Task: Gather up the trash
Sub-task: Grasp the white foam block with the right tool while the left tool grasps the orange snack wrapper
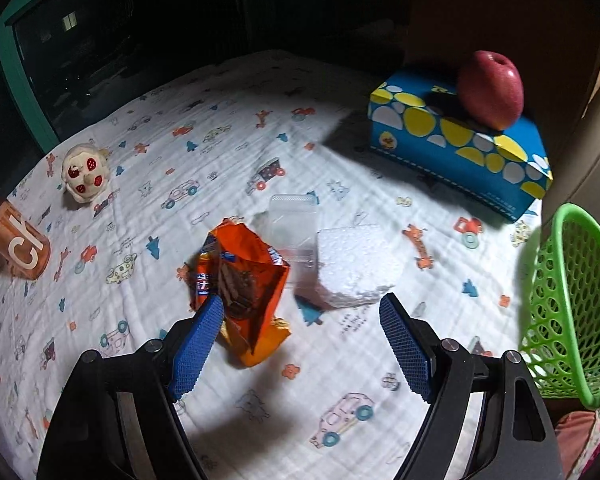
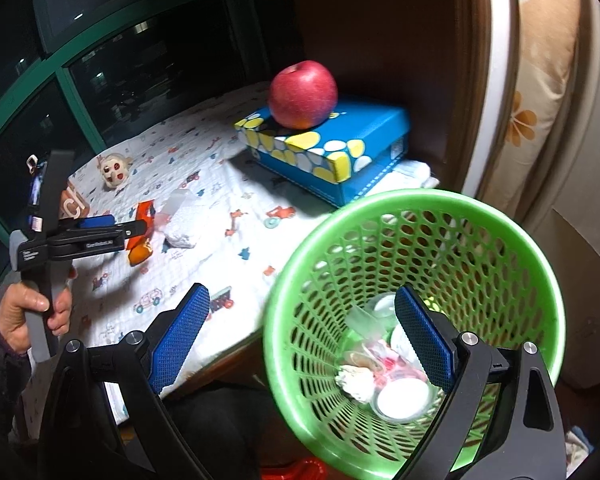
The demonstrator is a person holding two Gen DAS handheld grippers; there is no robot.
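Note:
An opened orange snack bag (image 1: pixel 240 280) lies on the printed white cloth (image 1: pixel 340 420), with a clear plastic tub (image 1: pixel 292 224) and a white foam block (image 1: pixel 352 264) just behind it. My left gripper (image 1: pixel 302 306) hovers open above them, its left pad over the bag's near edge and nothing between the pads. In the right wrist view the same gripper (image 2: pixel 128 226) is held by a hand (image 2: pixel 28 316) over the bag (image 2: pixel 142 236). My right gripper (image 2: pixel 300 300) stands wide open astride the wall of a tilted green basket (image 2: pixel 300 240). One finger is inside, and neither pad presses on it. Several bits of trash (image 2: pixel 380 380) lie in the basket.
A red apple (image 1: pixel 490 88) rests on a blue tissue box (image 1: pixel 460 152) at the back right. A small plush toy (image 1: pixel 86 172) and an orange can (image 1: pixel 20 248) sit at the left. The green basket (image 1: pixel 572 300) hangs at the table's right edge. Dark windows stand behind.

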